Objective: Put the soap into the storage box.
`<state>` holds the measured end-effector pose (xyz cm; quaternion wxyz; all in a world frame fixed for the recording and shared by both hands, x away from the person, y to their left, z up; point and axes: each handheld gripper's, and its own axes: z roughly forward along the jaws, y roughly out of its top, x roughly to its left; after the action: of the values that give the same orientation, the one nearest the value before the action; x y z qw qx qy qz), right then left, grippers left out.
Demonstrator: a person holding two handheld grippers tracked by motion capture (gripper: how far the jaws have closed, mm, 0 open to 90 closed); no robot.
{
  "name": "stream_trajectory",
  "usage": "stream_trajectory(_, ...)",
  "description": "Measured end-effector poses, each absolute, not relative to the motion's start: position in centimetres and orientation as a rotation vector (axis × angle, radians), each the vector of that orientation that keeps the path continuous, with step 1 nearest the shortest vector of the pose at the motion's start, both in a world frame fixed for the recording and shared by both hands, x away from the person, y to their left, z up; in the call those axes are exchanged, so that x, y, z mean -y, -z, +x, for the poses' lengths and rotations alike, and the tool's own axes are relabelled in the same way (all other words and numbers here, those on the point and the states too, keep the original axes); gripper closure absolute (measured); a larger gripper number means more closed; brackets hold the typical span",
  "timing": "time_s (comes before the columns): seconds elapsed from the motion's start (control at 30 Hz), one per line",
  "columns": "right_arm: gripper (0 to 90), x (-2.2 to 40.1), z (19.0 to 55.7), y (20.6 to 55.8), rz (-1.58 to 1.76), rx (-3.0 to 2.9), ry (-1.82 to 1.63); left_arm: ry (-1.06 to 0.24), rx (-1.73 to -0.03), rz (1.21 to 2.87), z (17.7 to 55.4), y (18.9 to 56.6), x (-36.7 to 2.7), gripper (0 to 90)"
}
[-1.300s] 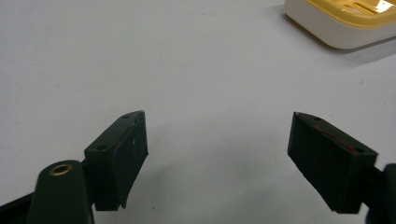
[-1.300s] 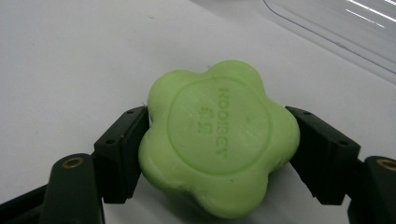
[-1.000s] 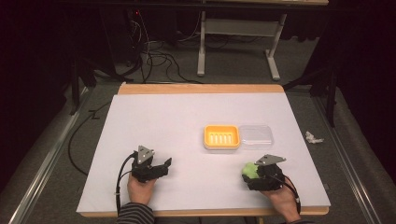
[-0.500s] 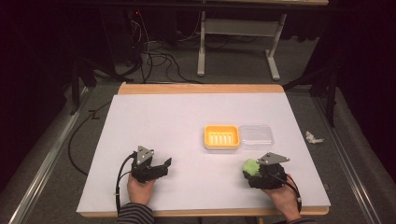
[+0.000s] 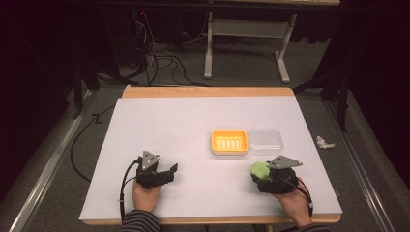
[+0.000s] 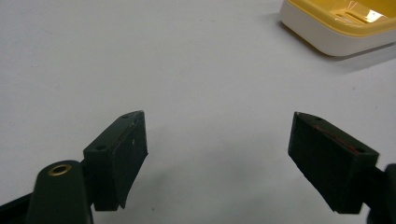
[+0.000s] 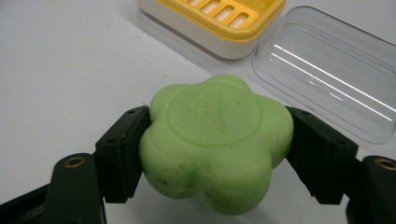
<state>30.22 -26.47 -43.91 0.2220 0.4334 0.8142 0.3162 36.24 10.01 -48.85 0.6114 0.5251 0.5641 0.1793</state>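
We had the green flower-shaped soap (image 7: 215,140) pinched in the right gripper (image 7: 217,144), jaws pressed against its two sides, just off the white table (image 5: 183,125). Landmark: the yellow soap dish (image 5: 229,141). The soap sat near the dish, on the person's side of it and slightly to the right. The clear lid (image 5: 264,140) lay open, touching the dish's right edge. The left gripper (image 6: 217,154) rested well left of the dish and nearer the person, jaws spread wide, nothing between them.

Step in hand, as we judged it: carrying the soap to the dish, grasp done, placement not yet done. The next move called for lifting the soap clear of the dish rim, centring it over the slotted tray, lowering it flat, then releasing. The risk we noted was clipping the lid or the soap slipping.
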Motion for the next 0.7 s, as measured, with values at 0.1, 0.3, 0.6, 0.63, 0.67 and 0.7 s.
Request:
stream_trajectory(0.1,27.3,26.5,30.3,43.8,1.197,-2.256,-0.878,-0.41,-1.304,1.209,36.3,48.8,-10.0,20.1)
stream_trajectory(0.3,27.3,26.4,30.3,43.6,1.193,-2.25,-0.9,-0.412,-1.303,1.211,36.3,48.9,-10.0,20.1)
stream_trajectory(0.6,27.3,26.5,30.5,43.0,1.18,-2.238,-0.936,-0.413,-1.303,1.211,36.3,48.9,-10.0,20.1)
stream_trajectory(0.63,27.3,26.5,30.6,43.0,1.179,-2.237,-0.94,-0.413,-1.302,1.211,36.3,48.9,-10.0,20.1)
stream_trajectory(0.67,27.3,26.5,30.6,42.9,1.176,-2.236,-0.944,-0.412,-1.303,1.211,36.3,48.9,-10.0,20.1)
stream_trajectory(0.7,27.3,26.5,30.6,42.7,1.179,-2.235,-0.95,-0.412,-1.304,1.212,36.3,48.9,-10.0,20.1)
